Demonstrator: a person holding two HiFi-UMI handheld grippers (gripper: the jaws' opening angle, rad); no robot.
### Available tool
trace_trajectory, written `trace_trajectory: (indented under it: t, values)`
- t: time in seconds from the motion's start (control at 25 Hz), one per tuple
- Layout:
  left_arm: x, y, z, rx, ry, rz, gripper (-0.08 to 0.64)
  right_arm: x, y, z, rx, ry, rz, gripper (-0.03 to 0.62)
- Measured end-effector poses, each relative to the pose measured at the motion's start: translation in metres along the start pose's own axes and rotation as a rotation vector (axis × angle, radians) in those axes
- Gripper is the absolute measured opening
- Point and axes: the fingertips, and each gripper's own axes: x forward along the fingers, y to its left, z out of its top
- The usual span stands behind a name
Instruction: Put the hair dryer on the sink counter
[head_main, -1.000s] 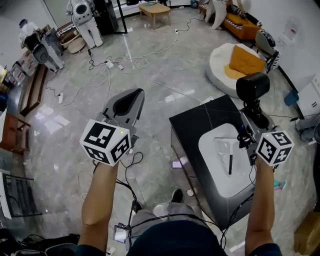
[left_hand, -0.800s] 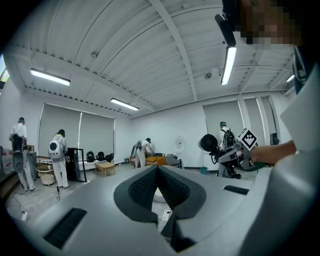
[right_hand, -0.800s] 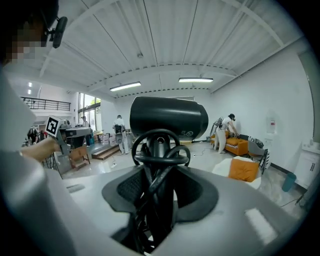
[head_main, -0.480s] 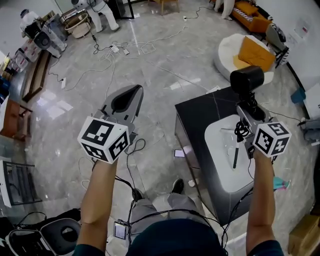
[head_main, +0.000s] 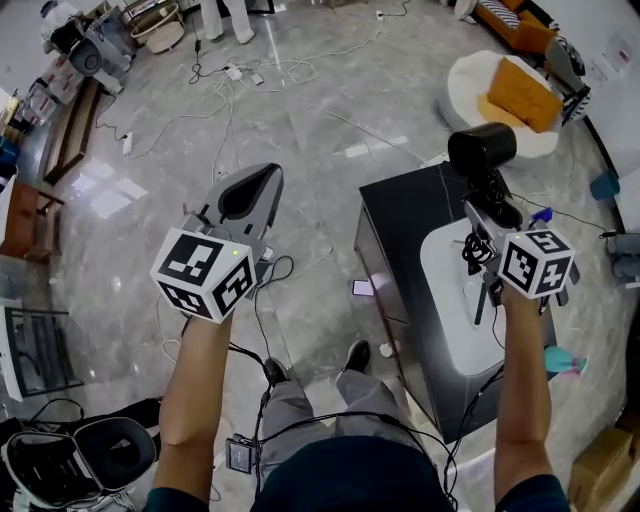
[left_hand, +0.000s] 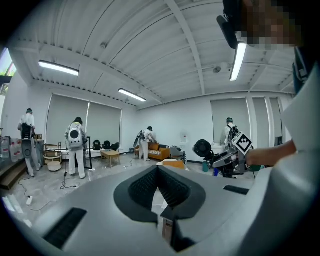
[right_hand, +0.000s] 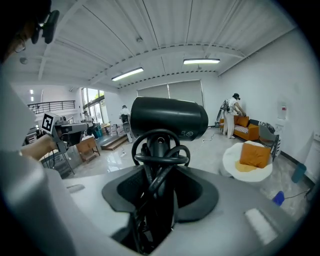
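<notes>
The black hair dryer (head_main: 481, 150) has its cord wound round the handle, and my right gripper (head_main: 491, 214) is shut on that handle. It hangs over the far end of the sink counter (head_main: 393, 215), a black cabinet with a white basin (head_main: 452, 322). In the right gripper view the hair dryer's barrel (right_hand: 169, 117) lies crosswise above the right gripper (right_hand: 160, 176), and cord loops fill the jaws. My left gripper (head_main: 268, 176) hovers over the floor left of the counter, with its jaw tips together and nothing held. The left gripper (left_hand: 158, 169) looks out across the room.
A black faucet (head_main: 482, 300) stands on the basin. A white beanbag with an orange cushion (head_main: 512, 88) lies beyond the counter. Cables (head_main: 250, 72) trail over the grey floor. An open black case (head_main: 95, 455) sits at lower left. A person in white (left_hand: 76, 146) stands far off.
Both grippers have sunk lower. The right one has carried the hair dryer down over the counter's far end. The head camera has tipped down, showing more floor by the feet.
</notes>
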Motion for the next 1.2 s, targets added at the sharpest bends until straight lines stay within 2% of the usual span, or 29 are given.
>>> trace_trajectory:
  t: [0.6, 1.2]
  values:
    - [0.005, 0.026, -0.059, -0.06, 0.071, 0.012, 0.006, 0.063, 0.009, -0.059, 0.032, 0.13, 0.032, 0.17]
    - [0.01, 0.052, -0.102, -0.116, 0.108, 0.036, 0.006, 0.116, 0.012, -0.113, 0.064, 0.253, 0.052, 0.17]
